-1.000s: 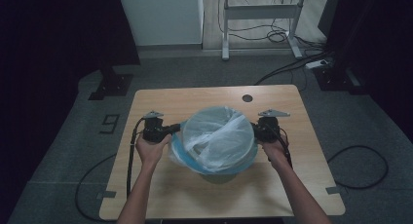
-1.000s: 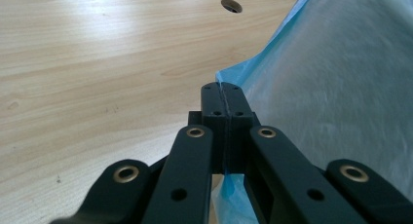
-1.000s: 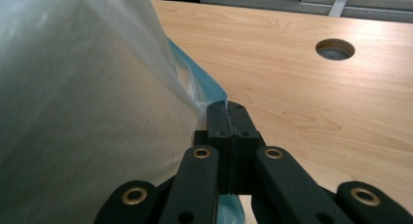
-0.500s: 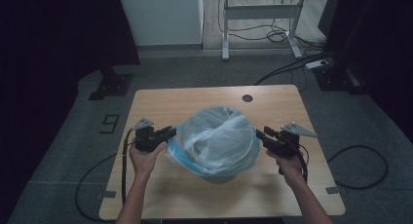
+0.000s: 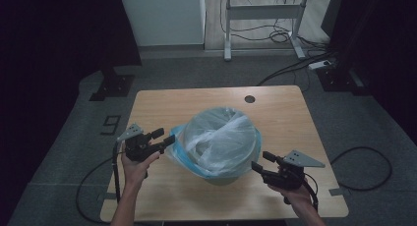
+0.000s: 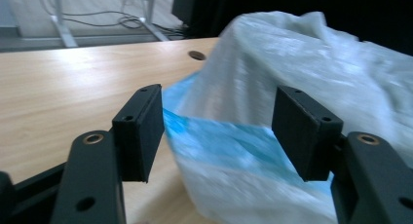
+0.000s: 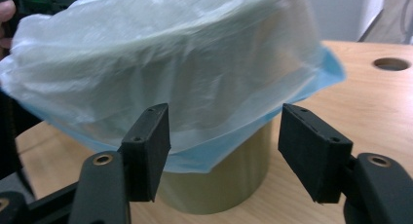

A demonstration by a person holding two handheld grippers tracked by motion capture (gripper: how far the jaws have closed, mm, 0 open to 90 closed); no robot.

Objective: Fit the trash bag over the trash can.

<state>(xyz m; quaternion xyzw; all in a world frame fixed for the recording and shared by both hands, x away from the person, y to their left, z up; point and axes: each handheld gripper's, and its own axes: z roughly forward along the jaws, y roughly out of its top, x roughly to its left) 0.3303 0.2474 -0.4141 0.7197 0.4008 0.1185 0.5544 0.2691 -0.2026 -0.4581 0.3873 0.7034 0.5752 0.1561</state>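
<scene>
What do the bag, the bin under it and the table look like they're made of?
Bag: thin translucent plastic film with a blue edge; it crinkles and light passes through.
Bin: probably plastic, smooth olive-tan wall with a dull sheen; hard to confirm.
Table: pale wood or wood-look laminate, matte, grain lines visible.

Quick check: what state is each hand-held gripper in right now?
Left hand-held gripper: open, just opened, beside the bag.
Right hand-held gripper: open, just opened, holding nothing.
</scene>
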